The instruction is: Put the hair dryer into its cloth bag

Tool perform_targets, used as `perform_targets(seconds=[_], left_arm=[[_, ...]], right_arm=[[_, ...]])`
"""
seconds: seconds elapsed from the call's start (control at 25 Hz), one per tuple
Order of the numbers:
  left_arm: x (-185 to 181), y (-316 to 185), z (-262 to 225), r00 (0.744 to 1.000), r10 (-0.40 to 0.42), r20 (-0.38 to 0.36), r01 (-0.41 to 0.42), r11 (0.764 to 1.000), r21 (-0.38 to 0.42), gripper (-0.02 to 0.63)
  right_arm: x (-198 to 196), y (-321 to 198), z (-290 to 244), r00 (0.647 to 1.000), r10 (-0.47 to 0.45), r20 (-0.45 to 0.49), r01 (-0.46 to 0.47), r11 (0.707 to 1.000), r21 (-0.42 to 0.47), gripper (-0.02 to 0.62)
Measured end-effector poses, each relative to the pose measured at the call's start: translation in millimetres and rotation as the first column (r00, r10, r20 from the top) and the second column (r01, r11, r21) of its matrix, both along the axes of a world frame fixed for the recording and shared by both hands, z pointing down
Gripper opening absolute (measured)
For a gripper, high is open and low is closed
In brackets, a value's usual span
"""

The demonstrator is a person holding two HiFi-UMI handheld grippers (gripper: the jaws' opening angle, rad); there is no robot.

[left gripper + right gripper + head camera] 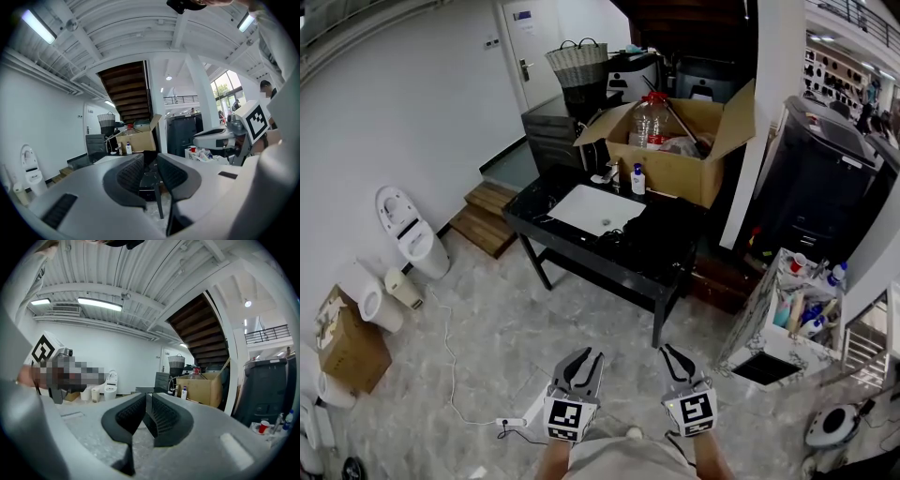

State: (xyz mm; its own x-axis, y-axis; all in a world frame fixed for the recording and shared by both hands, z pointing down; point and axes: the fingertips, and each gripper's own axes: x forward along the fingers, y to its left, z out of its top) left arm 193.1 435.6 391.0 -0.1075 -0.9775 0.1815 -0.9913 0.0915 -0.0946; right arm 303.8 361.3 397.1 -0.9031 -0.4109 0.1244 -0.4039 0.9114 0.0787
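Well short of the black table [530,208], the left hand-held gripper [582,356] and right hand-held gripper [672,353] are each pressed together on nothing. Best to walk up squarely and spread the jaws only once there. The hair dryer seems to lie in the dark heap [661,234] on the table's right. Its axis and nozzle direction can't be made out.

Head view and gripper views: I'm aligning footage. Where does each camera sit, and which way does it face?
Head view: on the person's head, looking steeply down at the floor and black table; left gripper, right gripper and forearms show at the bottom.
Left gripper view: rides the left gripper, looks level along its shut jaws; right gripper at right.
Right gripper view: likewise along its own shut jaws; left gripper at left.
All three share the cardboard box.
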Motion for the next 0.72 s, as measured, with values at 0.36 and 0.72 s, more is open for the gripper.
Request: perform_targets(seconds=[0.36,0.72], left_arm=[[-2.2,-22.0,2.8,1.000,-0.001,0.002,0.001,1.000,0.000,0.087],[-19.0,-46.0,8.5,1.000,0.027,-0.001,-0.027,1.000,0.010,0.086]], right_arm=[[-7.0,-19.2,0.1,1.000,-0.016,0.010,0.016,1.000,0.019,0.026],[-21.2,-36.8,7.4,1.000,0.025,-0.003,-0.025,1.000,-0.011,0.026]])
